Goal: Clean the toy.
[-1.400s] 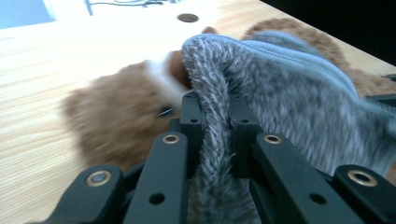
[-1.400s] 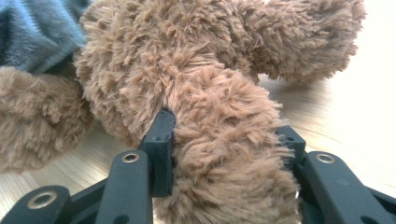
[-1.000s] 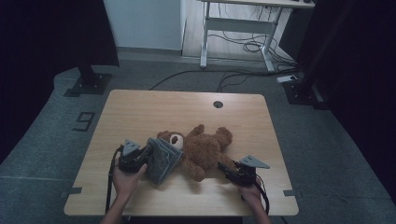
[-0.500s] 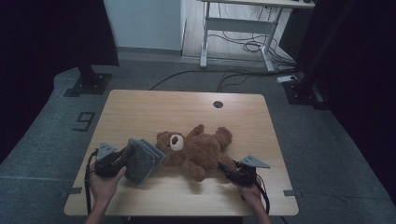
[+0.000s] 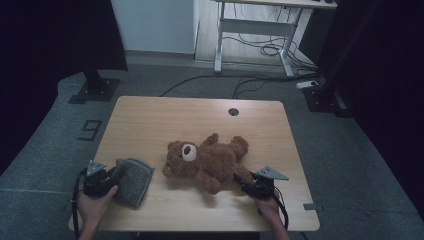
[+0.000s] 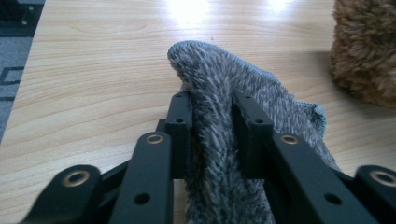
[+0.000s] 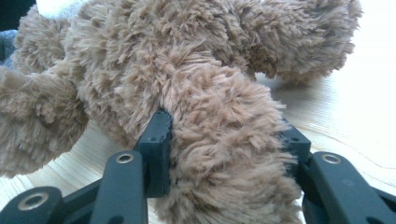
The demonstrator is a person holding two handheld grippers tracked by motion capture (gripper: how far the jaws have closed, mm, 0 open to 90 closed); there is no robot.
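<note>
High view first: I have a brown, shaggy plush teddy bear (image 5: pixel 207 161) lying on its back near the middle of the light wooden table (image 5: pixel 150 120), head toward my left, legs toward my right. My right gripper (image 5: pixel 248 181) sits at the near right side of the table, pressed up against one of the bear's legs. My left gripper (image 5: pixel 111 178) is at the near left corner, with a grey, fuzzy knitted cloth piece (image 5: pixel 132 181) in front of it, lying on the wood well apart from the bear's head.

In the left gripper view, the grey cloth (image 6: pixel 219 140) stands up as a folded ridge between my two black jaws. The jaws have just been opening; the cloth is between them and brushes both inner faces, but I see them resting loosely alongside it rather than squeezing it. The far end of the cloth droops onto the table, and the edge of the bear (image 6: pixel 366 51) shows at the upper right.

In the right gripper view, my jaws are pinching a fat furry leg of the bear (image 7: pixel 224 154), the pile bulging out over both jaw tips. The rest of the body stretches away behind it, resting on the table (image 7: pixel 355 121).
</note>
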